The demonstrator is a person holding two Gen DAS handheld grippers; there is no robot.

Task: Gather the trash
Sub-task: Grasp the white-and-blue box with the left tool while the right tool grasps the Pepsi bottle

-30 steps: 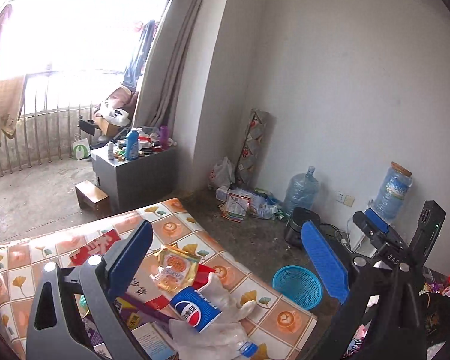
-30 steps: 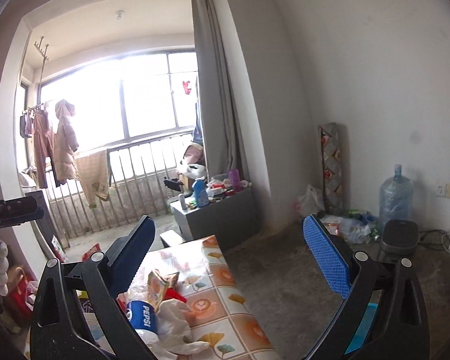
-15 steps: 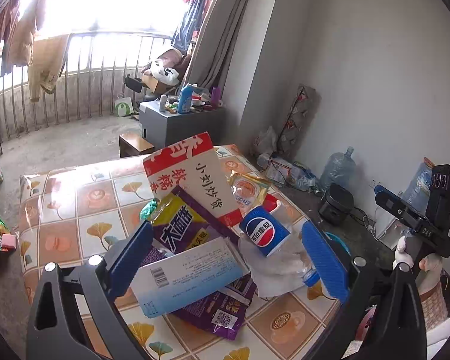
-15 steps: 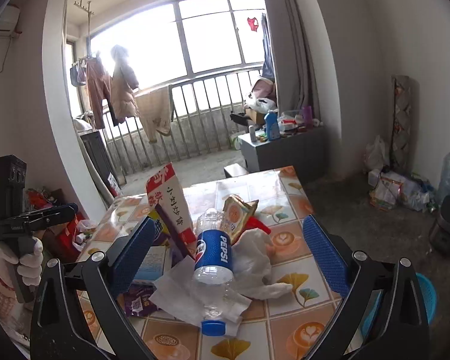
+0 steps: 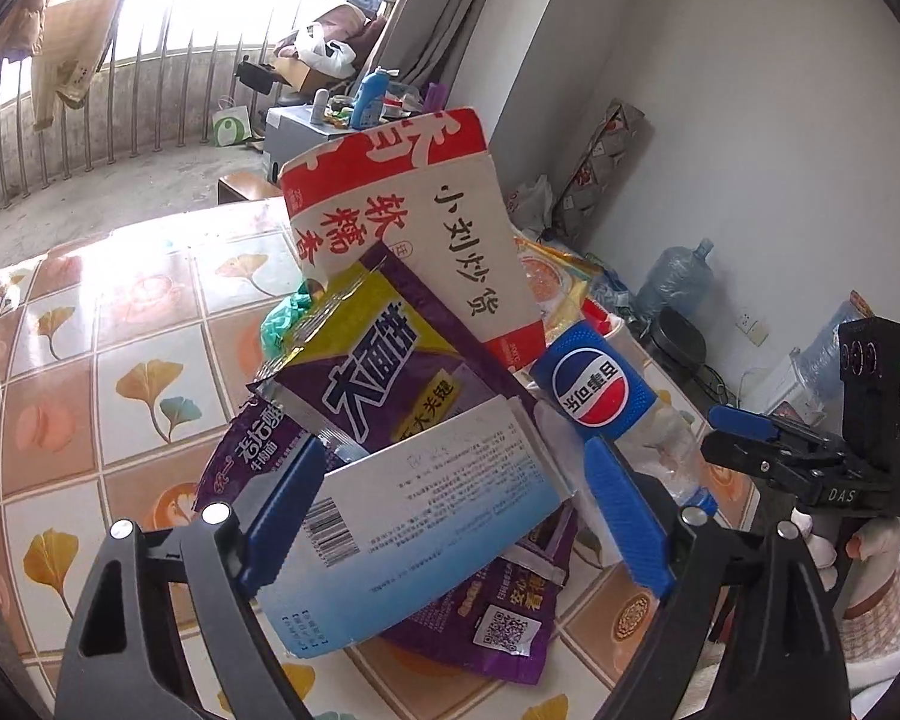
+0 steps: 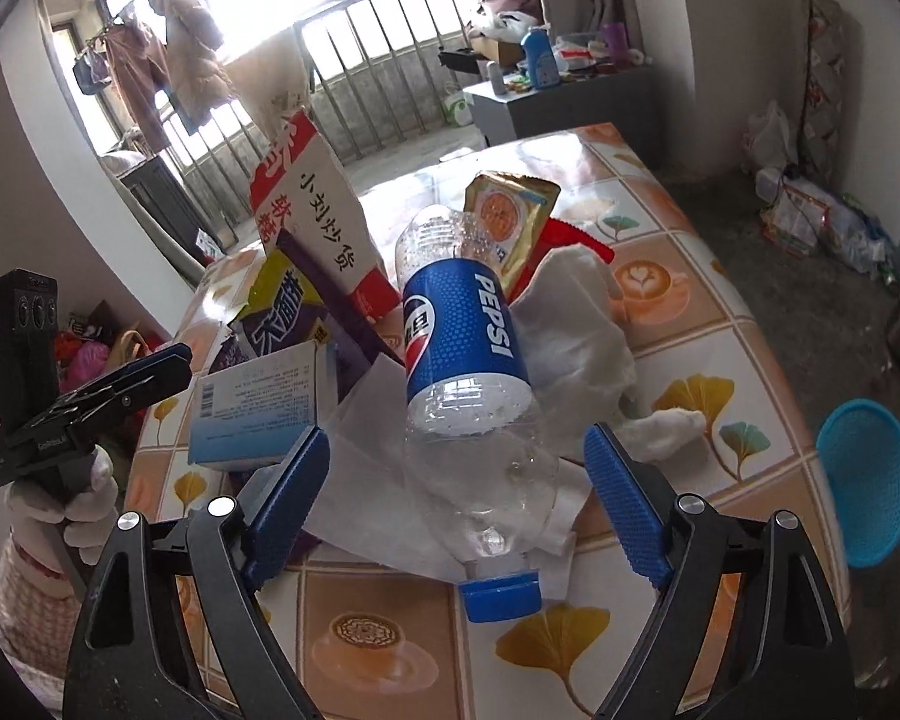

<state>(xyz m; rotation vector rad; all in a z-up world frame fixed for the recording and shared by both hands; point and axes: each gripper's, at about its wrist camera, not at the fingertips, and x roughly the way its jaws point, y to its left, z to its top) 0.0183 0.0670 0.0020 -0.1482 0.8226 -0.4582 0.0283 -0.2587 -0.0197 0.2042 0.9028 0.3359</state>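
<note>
The trash lay heaped near the front edge of the table [image 6: 678, 324]: a bottle [image 6: 468, 354] on its side with its cap [image 6: 499, 593] toward the right gripper [image 6: 456, 504], crumpled tissue [image 6: 576, 330] under and beside it, a flat pale carton [image 5: 414, 522], a purple wrapper [image 5: 384, 372], a red-and-white box [image 5: 414, 228] leaning up out of the pile, and a gold sachet [image 6: 507, 216] behind. The right gripper's fingers [image 6: 288, 498] had just been closing but stood apart, the clear lower part of the bottle between them with no pad pressing on it. The left gripper [image 5: 450, 516] straddled the carton, its fingers [image 5: 282, 516] likewise narrowing; whether the left pad already touched the carton's edge I could not tell, and it read as not yet gripped. The bottle looked empty, so probably light, thin-walled and slick; it would likely dent and squirt out of a hard pinch, so the stiffer neck just above the cap seemed a better hold than the belly. The carton seemed light and fairly stiff across its narrow width, best pinched on its two long edges. The wrapper and tissue were limp and would likely drag or slide off when anything above them lifted. A blue basket [image 6: 867, 480] sat on the floor just beyond the table's right edge.
</note>
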